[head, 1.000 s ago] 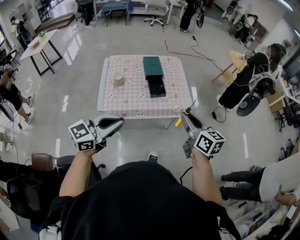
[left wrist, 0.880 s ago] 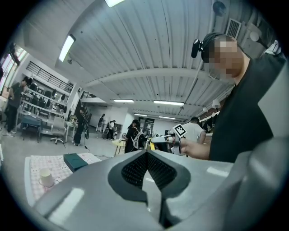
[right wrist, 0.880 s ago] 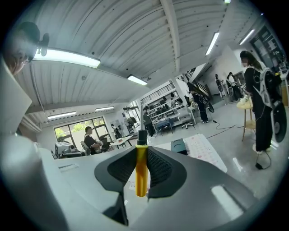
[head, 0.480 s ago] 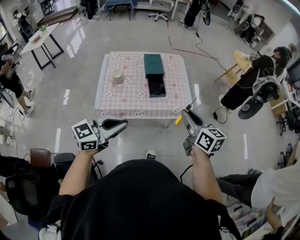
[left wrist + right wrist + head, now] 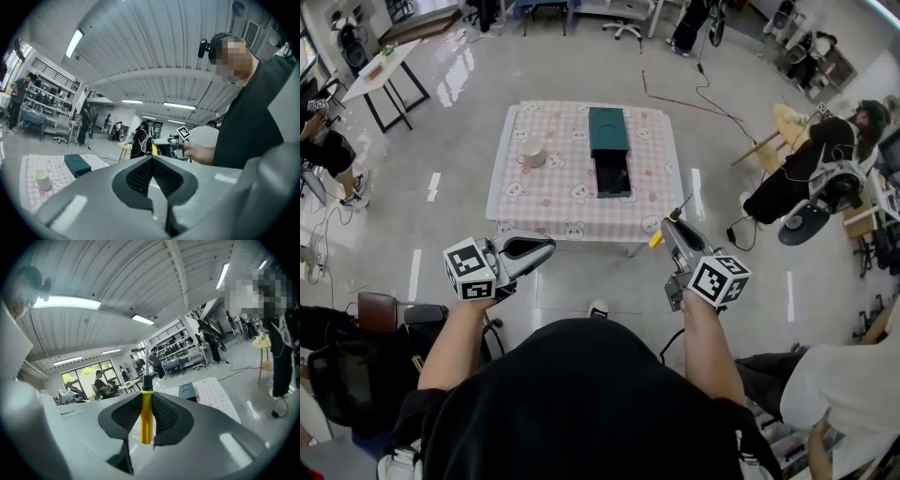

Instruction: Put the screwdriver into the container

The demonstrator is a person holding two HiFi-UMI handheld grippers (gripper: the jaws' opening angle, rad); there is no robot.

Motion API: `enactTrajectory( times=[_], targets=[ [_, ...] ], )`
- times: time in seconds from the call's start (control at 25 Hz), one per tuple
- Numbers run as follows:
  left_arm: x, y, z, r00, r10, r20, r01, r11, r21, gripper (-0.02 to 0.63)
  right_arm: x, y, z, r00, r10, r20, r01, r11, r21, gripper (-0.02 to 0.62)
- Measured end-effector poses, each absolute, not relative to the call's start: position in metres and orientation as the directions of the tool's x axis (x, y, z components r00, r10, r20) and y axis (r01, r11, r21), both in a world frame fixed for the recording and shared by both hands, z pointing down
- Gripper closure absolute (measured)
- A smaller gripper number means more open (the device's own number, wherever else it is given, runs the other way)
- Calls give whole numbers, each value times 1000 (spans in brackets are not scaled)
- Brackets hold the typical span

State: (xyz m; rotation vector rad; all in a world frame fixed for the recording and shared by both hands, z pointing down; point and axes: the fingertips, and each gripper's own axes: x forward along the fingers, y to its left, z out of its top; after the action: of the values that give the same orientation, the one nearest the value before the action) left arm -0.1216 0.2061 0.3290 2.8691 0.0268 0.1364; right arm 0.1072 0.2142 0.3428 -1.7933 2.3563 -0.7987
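Observation:
My right gripper (image 5: 672, 228) is shut on a screwdriver (image 5: 146, 414) with a yellow handle, black collar and thin metal shaft; in the head view the screwdriver (image 5: 667, 230) pokes out both sides of the jaws, just off the table's near right corner. A dark green container (image 5: 608, 148) lies on the pink checked table (image 5: 546, 197), its black drawer (image 5: 613, 175) pulled open toward me. The same container (image 5: 77, 164) shows small at lower left of the left gripper view. My left gripper (image 5: 546, 246) is shut with nothing in it, held in front of the table's near left edge.
A beige cup (image 5: 534, 154) stands on the table's left side. Other people sit at the right (image 5: 811, 159) and lower right. A white side table (image 5: 380, 80) stands at the far left. A cable (image 5: 694, 89) runs across the floor behind the table.
The view has shifted slightly toward the table. Both grippers keep the same pose, the screwdriver still held in the right one.

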Motion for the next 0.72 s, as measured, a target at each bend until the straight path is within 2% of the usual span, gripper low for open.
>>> enactTrajectory(
  times=[0.72],
  targets=[
    [-68,165,349,997,-3,80,-27,-955,296,606,157,166,362,-359,-899,252,-863,217,-456,492]
  ],
)
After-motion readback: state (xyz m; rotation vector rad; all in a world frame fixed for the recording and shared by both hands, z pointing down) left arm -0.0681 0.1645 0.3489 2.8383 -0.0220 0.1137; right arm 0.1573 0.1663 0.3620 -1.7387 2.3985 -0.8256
